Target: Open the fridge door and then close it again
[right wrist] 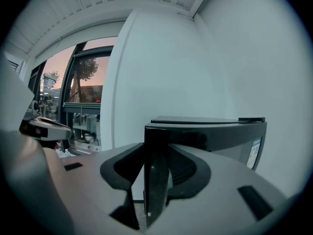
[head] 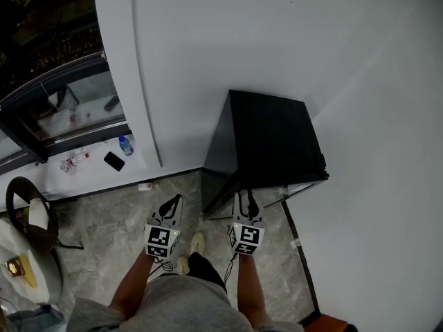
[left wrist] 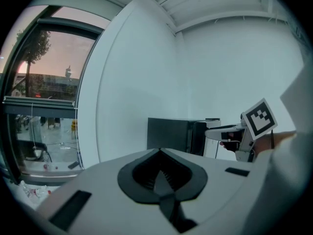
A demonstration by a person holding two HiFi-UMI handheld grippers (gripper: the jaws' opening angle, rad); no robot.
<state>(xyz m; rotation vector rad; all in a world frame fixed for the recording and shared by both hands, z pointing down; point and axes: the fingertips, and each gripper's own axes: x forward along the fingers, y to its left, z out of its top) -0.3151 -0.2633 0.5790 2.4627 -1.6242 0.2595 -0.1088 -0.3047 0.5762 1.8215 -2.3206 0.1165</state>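
Pinching the fridge door edge lets the right gripper swing it; the left gripper has its 2 jaws pressed together, empty.

The head view looks steeply down, both gripper views roughly level, and all three share the fridge.

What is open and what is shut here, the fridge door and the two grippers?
fridge door: open part way, its edge between the right gripper's jaws.
right gripper: shut on the fridge door.
left gripper: shut, holding nothing.
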